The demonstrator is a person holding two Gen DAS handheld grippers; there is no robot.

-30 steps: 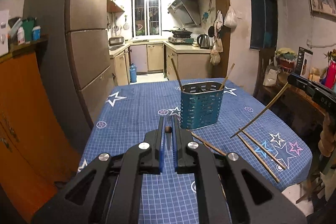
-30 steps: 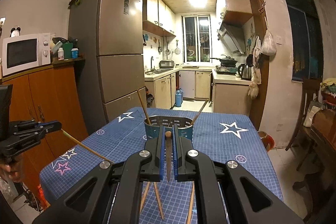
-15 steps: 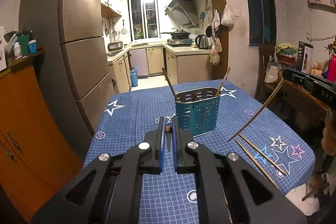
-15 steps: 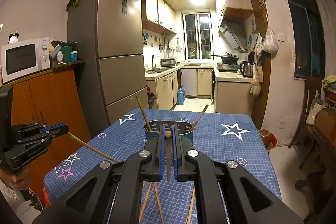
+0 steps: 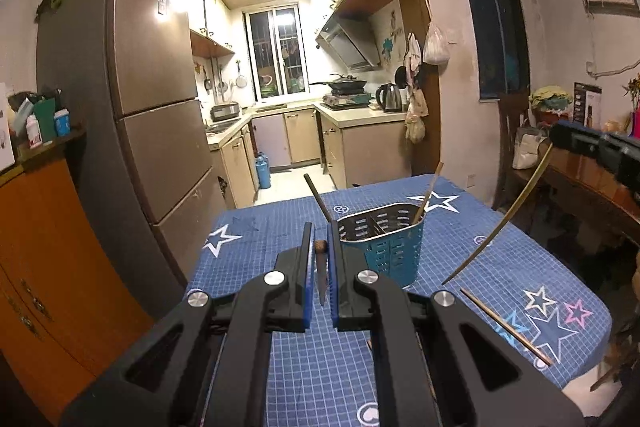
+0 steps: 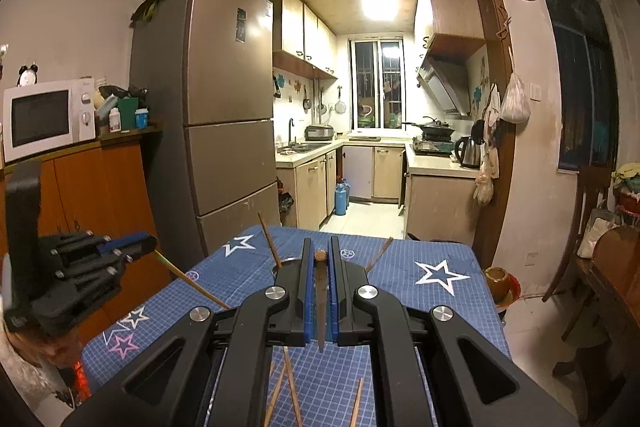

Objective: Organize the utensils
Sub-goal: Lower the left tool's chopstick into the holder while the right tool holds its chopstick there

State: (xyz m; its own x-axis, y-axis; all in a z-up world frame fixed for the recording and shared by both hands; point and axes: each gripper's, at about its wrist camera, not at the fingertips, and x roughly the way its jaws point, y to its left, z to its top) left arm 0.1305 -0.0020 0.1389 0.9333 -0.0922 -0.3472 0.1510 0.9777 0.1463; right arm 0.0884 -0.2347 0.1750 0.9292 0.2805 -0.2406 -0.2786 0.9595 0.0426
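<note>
We've got a chopstick pinched in each gripper here. The left gripper (image 5: 319, 247) has its jaws squeezed onto a dark chopstick (image 5: 321, 275), which hangs above the table (image 5: 280, 227) just left of the teal utensil holder (image 5: 386, 247). The right gripper (image 6: 319, 255) is clamped on a dark chopstick too (image 6: 321, 303), and in the left wrist view its chopstick (image 5: 500, 223) slants down over the right side of the table, tip off the cloth. The holder stands near the middle of the table, toward the far edge, with two chopsticks already leaning in it, one dark (image 5: 318, 197) and one light (image 5: 428, 193). A few loose chopsticks (image 6: 292, 387) lie on the blue star-print cloth near the closest edge, below the right gripper.
</note>
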